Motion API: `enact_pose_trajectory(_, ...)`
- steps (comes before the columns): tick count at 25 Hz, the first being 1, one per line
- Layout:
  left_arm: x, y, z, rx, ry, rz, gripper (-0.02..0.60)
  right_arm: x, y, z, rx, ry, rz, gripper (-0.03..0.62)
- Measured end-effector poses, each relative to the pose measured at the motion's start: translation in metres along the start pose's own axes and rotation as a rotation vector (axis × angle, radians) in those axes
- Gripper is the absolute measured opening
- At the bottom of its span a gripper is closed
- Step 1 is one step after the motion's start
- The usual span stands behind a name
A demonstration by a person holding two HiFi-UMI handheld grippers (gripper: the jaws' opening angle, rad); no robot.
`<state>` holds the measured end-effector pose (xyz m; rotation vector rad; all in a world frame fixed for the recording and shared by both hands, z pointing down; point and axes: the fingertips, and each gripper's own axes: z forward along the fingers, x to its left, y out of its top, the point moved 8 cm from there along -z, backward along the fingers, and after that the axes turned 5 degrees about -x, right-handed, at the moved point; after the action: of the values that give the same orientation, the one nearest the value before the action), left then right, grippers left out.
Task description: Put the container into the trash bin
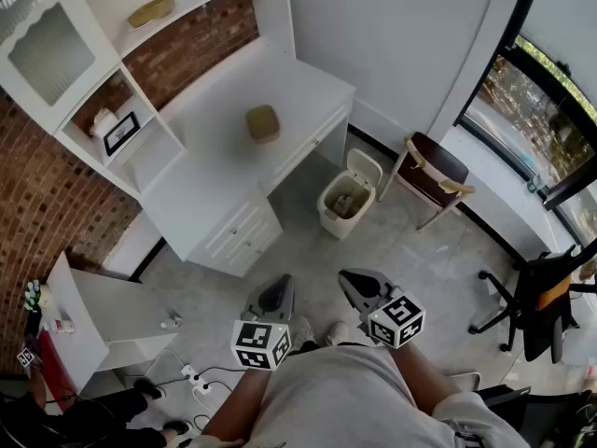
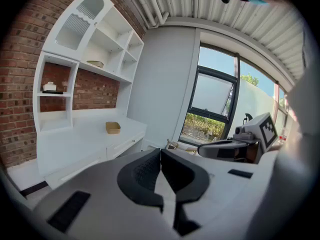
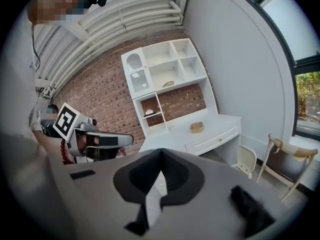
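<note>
A brick wall (image 1: 37, 194) runs along the left. Against it stands a white desk (image 1: 210, 157) with shelves (image 1: 140, 26) above, reaching to the far corner. On the right, by the window (image 1: 522, 91), are a black office chair (image 1: 536, 297) and, farther off, a wooden chair (image 1: 434, 171). The bin (image 1: 331, 220) stands on the floor between the desk's right edge and the wooden chair, its lid tipped up. The two grippers are near, side by side in front of the person and above the floor. The left gripper (image 1: 273, 297) has its jaws pressed together with nothing between them. The right gripper (image 1: 359, 283) is likewise closed and empty. The container (image 1: 263, 123), a small tan box, sits alone on the desk, to the left of the bin and beyond it. It is well apart from both grippers.
</note>
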<state>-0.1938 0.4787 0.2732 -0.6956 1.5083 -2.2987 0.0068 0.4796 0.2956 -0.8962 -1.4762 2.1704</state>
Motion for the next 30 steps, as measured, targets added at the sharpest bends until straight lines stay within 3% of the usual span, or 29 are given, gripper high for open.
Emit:
enact_pose_trajectory(10, 0.022, 0.003, -0.007, 0.001, 0.009, -0.014, 0.017, 0.013, 0.007, 0.023, -0.002, 0.020, -0.037, 0.028)
enact_pose_trajectory(18, 0.047, 0.003, -0.019, 0.001, -0.008, -0.038, 0.015, 0.027, 0.015, 0.048, -0.065, 0.017, -0.008, 0.028)
enact_pose_trajectory(24, 0.065, 0.004, -0.031, 0.031, -0.038, 0.080, 0.017, 0.040, 0.022, 0.080, -0.085, 0.001, 0.008, 0.028)
enact_pose_trajectory(30, 0.083, 0.006, -0.024, 0.004, -0.026, 0.006, 0.017, 0.048, 0.027, 0.094, -0.090, -0.024, -0.017, 0.028)
